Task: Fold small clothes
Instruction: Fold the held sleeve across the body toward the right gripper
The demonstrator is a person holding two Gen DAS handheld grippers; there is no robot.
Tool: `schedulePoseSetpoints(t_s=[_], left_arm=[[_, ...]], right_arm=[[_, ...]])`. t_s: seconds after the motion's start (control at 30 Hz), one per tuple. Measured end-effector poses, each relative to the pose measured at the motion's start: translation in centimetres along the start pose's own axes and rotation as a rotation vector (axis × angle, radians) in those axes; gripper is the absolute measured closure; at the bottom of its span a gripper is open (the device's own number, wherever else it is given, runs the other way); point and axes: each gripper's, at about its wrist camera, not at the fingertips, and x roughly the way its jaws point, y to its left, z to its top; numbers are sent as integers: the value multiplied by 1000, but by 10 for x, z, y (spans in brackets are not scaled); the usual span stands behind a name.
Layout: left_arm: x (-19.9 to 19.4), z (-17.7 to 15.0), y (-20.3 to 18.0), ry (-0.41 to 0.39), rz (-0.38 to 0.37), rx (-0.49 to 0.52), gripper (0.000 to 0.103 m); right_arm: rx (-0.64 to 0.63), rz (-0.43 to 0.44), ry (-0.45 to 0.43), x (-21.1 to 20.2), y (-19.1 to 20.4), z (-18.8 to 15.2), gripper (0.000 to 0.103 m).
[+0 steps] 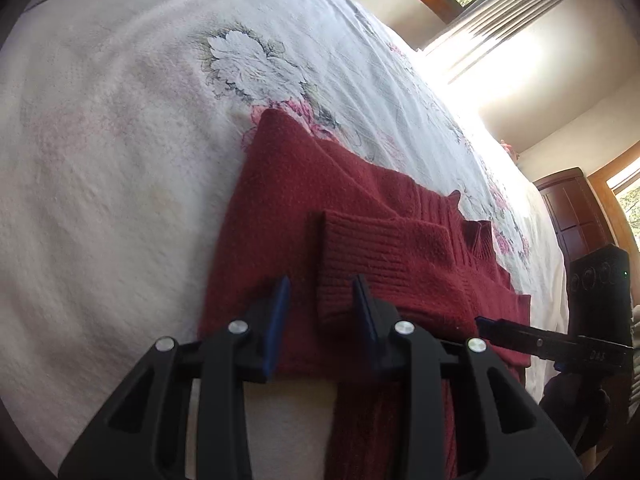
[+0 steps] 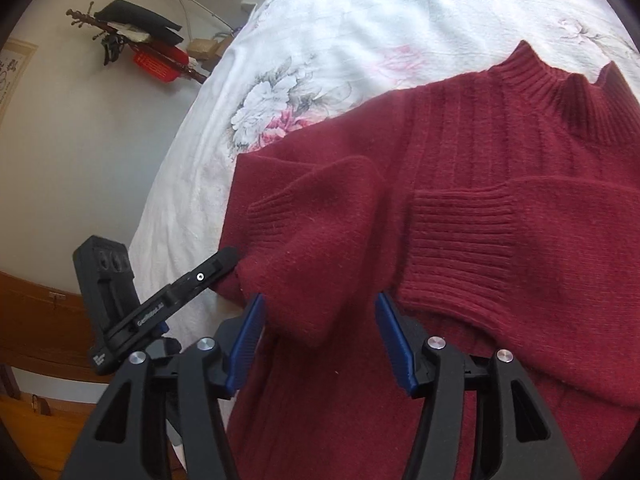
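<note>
Red sweater [image 2: 480, 208] on the bed [image 1: 120, 160], both sleeves crossed over its chest. Left gripper [image 1: 322, 304] and right gripper [image 2: 320, 320], jaws spread, hover at its lower body; next, likely pinch the hem and fold toward the collar.

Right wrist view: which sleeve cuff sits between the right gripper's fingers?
The left-hand cuff, lying between the open right gripper fingers; the other cuff lies outside them.

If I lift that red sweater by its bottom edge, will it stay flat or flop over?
Probably flop: the red sweater is soft knit that drapes over the bed edge, and its folded-in sleeves lie loose, so they would likely slide off. It looks thick and ribbed, so likely heavier than a shirt. The fuzzy surface should grip the open right gripper well.
</note>
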Motion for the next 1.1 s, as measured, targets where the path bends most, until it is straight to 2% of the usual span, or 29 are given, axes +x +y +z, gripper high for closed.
schedulePoseSetpoints(t_s=[0.13,0.17,0.2,0.23,0.27,0.3,0.4,0.53,0.73,0.83,1.0,1.1], left_arm=[[-22,1,-4,-50,7,34,70],[-26,2,-4,-57,3,36,70],[-28,3,-8,-61,2,40,70],[-30,3,-9,-64,5,46,70],[-31,4,-11,-67,9,55,69],[-31,5,-14,-68,12,66,69],[-29,5,-22,-67,5,78,69],[-20,0,-44,-56,-10,113,69],[5,-11,-82,-20,-14,171,68],[25,-19,-98,15,23,208,68],[54,-27,-99,69,85,212,68],[61,-27,-99,83,104,230,68]], right_arm=[[91,56,53,32,-3,12,43],[106,68,60,38,-5,13,54],[104,75,63,41,-5,13,72],[93,69,61,40,-6,13,77],[78,68,50,37,-5,12,88],[60,78,35,30,-5,11,91],[9,80,-18,1,-5,7,92],[-41,35,-106,-51,-14,-1,93],[-17,-77,-221,-121,-66,-15,93],[50,-106,-223,-127,-100,-18,92],[118,-173,-167,-102,-142,-20,92],[129,-196,-145,-91,-153,-25,86]])
